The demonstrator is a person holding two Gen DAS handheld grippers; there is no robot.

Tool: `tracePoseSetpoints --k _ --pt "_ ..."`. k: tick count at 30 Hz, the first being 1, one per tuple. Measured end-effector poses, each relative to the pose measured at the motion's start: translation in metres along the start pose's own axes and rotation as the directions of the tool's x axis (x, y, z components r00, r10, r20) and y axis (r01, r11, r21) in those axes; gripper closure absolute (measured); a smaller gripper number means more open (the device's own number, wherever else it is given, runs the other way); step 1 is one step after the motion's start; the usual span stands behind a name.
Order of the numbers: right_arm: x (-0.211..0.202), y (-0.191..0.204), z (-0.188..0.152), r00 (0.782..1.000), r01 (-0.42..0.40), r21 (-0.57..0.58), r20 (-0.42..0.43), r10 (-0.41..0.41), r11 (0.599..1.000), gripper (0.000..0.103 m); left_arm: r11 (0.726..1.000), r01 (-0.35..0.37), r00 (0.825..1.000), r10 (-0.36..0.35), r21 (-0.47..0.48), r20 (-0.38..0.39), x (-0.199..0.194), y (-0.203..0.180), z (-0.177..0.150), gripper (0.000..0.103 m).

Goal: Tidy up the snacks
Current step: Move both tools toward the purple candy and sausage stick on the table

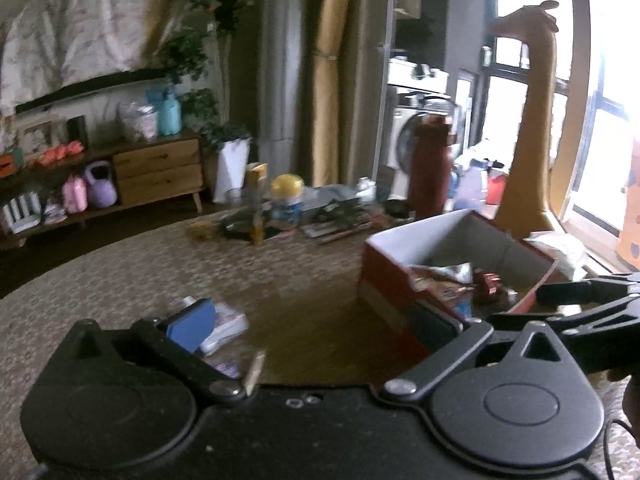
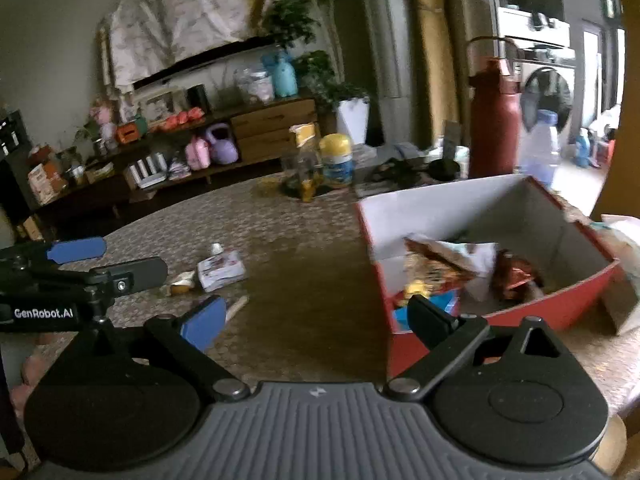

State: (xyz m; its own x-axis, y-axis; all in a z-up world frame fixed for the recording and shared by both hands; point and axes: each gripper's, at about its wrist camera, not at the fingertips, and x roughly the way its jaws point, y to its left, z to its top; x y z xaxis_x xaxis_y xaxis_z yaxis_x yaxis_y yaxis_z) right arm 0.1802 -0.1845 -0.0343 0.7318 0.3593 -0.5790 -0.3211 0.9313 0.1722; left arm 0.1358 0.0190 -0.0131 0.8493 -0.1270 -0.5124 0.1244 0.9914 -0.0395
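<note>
A red cardboard box (image 1: 384, 276) with a white inside stands on the patterned table at the right, open at the top. Several snack packets (image 1: 452, 284) lie in it (image 2: 436, 264). A white snack packet (image 2: 220, 268) and small loose bits lie on the table left of the box (image 2: 540, 310). My left gripper (image 1: 314, 326) is open over the table between that packet (image 1: 224, 324) and the box, with nothing between its fingers. My right gripper (image 2: 316, 318) is open too, its dark finger at the box's near corner, and holds nothing. One finger (image 1: 560, 294) of it reaches over the box rim.
Behind the box stand a dark red flask (image 2: 494, 120) and a clear plastic bottle (image 2: 540, 148). A yellow-lidded can (image 2: 337, 160) and clutter sit at the table's far side. A low wooden sideboard (image 2: 272, 128) lines the back wall. A tall yellow figure (image 1: 532, 120) stands at the right.
</note>
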Motion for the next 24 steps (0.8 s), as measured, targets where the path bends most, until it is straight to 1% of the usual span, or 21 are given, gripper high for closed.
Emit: tracePoseSetpoints --k 2,6,13,18,21,24 --pt "0.01 0.008 -0.002 1.0 -0.006 -0.01 -0.01 0.006 1.0 0.005 1.0 -0.017 1.0 0.016 -0.023 -0.013 0.002 0.017 -0.005 0.0" --pt "0.032 0.021 -0.002 0.999 -0.02 -0.02 -0.036 0.019 1.0 0.005 0.995 -0.083 0.996 0.081 -0.053 -0.036 0.008 0.053 -0.012 0.0" --pt "0.077 0.044 0.001 0.996 -0.04 -0.038 -0.085 0.037 0.998 0.005 0.973 -0.198 0.98 0.192 -0.118 -0.057 0.028 0.112 -0.014 0.0" --pt "0.111 0.06 0.001 0.992 -0.049 -0.046 -0.119 0.044 0.998 0.005 0.959 -0.232 0.97 0.216 -0.16 -0.111 0.051 0.145 -0.019 0.0" --pt "0.13 0.068 -0.002 0.988 -0.057 -0.058 -0.145 0.048 0.997 0.005 0.954 -0.25 0.965 0.23 -0.169 -0.128 0.063 0.157 -0.022 0.001" --pt "0.147 0.076 -0.005 0.984 -0.058 -0.07 -0.172 0.046 0.996 0.005 0.952 -0.251 0.964 0.228 -0.177 -0.139 0.076 0.164 -0.025 0.001"
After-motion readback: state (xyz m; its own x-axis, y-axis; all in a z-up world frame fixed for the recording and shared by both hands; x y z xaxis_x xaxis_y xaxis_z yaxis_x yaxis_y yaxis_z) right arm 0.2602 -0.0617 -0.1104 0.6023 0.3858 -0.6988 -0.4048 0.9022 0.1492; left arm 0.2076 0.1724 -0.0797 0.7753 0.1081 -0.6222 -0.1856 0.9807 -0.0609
